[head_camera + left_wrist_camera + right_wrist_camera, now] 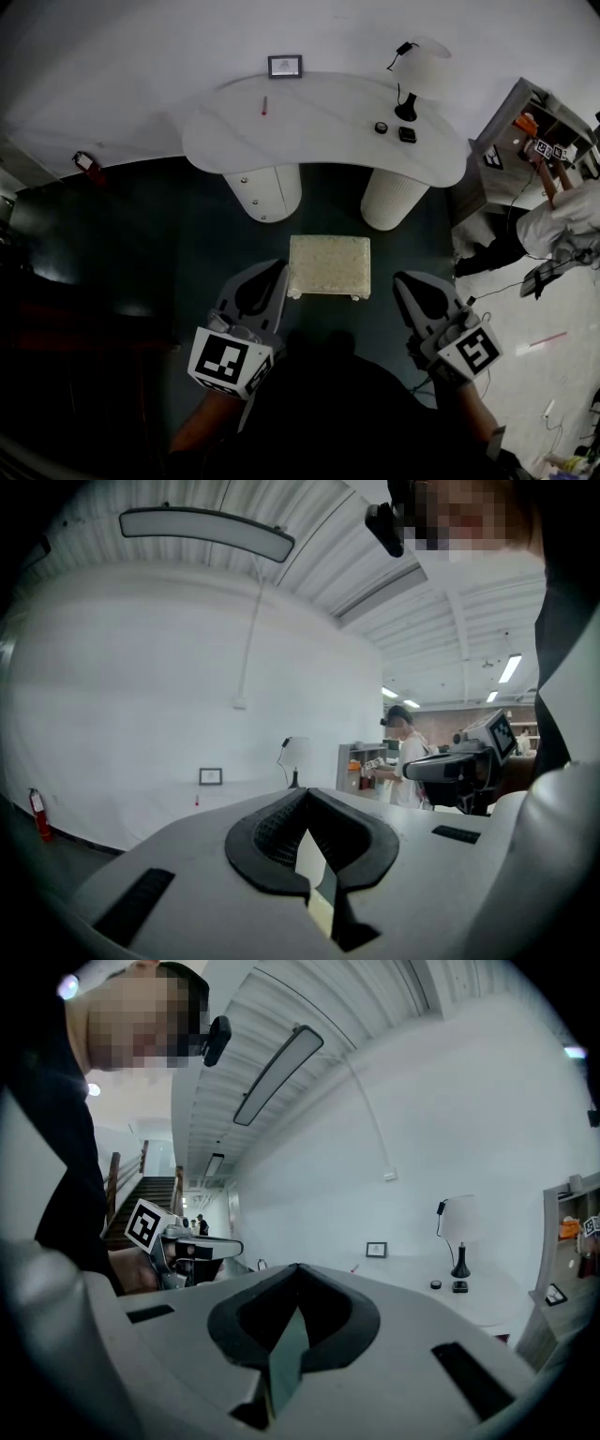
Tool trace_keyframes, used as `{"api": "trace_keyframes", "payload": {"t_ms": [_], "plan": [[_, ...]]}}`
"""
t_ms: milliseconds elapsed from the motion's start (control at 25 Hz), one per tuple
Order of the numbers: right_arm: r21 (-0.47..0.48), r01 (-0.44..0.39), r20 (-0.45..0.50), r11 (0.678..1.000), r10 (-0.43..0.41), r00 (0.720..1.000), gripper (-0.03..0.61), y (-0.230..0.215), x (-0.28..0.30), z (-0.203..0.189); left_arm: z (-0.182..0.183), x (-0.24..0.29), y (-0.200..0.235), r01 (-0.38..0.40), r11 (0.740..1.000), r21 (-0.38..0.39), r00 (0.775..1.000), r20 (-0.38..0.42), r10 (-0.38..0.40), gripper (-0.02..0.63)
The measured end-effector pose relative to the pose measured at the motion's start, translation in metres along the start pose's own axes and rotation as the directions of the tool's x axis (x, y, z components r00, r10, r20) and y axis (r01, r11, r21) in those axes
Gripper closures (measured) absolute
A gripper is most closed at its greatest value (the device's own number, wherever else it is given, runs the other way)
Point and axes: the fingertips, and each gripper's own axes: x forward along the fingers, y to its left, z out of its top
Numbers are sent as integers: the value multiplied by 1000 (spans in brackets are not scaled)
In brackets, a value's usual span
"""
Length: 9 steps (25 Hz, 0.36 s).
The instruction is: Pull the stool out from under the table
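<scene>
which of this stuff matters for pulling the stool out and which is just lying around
For the job: stool; table beyond it; left gripper and right gripper, both shut and empty.

Lying about: lamp; picture frame; red pen; two small dark items beside the lamp.

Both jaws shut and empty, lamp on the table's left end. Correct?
No: the lamp stands on the table's right end, as the head view shows. The left gripper and right gripper are shut and empty.
</scene>
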Motion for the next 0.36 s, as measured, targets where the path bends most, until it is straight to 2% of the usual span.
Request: {"api": "trace_keyframes", "payload": {"t_ms": [360], "plan": [[1, 1, -2, 1000, -1, 1000, 563, 6, 3, -6, -4, -4, 1, 6, 1000, 16, 1000, 5, -6, 601]]}}
